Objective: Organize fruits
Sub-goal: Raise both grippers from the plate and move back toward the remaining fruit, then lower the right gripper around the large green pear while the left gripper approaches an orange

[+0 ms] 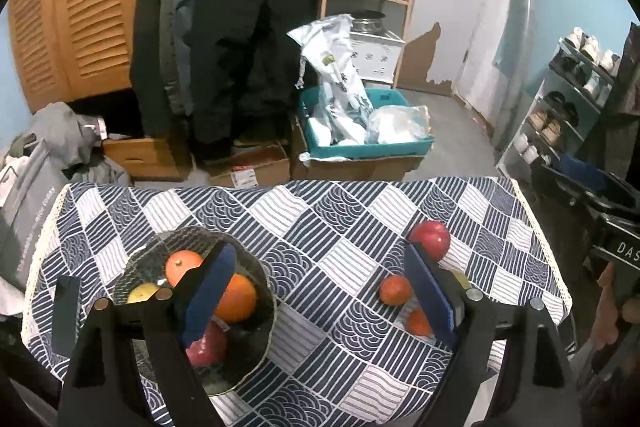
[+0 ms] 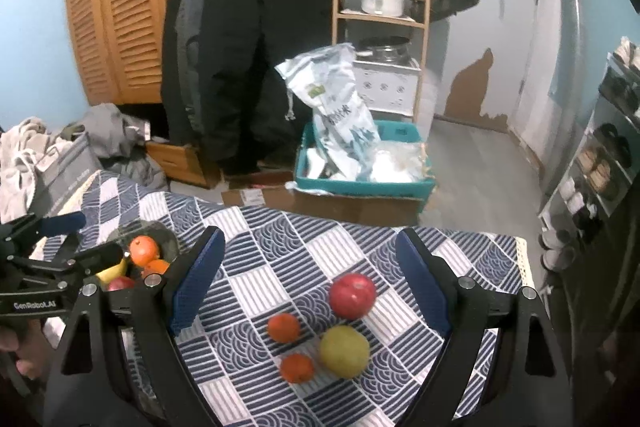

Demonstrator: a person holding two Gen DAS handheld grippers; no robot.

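A: The right gripper [image 2: 310, 281] stood with its fingers spread wide and nothing between the pads, and the four loose fruits lay on the checked cloth [image 2: 256, 227] just ahead of the tips. The red apple [image 2: 352, 295] sat nearest the right finger, the yellow fruit [image 2: 344, 351] below it, and the two small oranges, one [image 2: 283, 327] above the other [image 2: 296, 367], lay toward the left finger

B: And the left gripper [image 1: 320, 291]?

A: Also wide and empty. Its left finger hung over the glass bowl [image 1: 262, 275], which already held two oranges [image 1: 236, 298], a yellow fruit [image 1: 142, 293] and something red [image 1: 206, 345] low down

B: What did she judge could go wrong?

A: The loose fruits lay close together, the yellow one almost touching the lower orange. If the fingers closed on one, a tip could well nudge its neighbour, and round fruit on cloth would probably roll. The apple lay closest to the far right edge of the table, so a push from the left could send it off

B: And at the bowl?

A: It looked fairly full. A fruit dropped from high up might bounce out or knock another over the rim. She also noted the two grippers were near each other on the bowl's side, so a hasty reach could clash them
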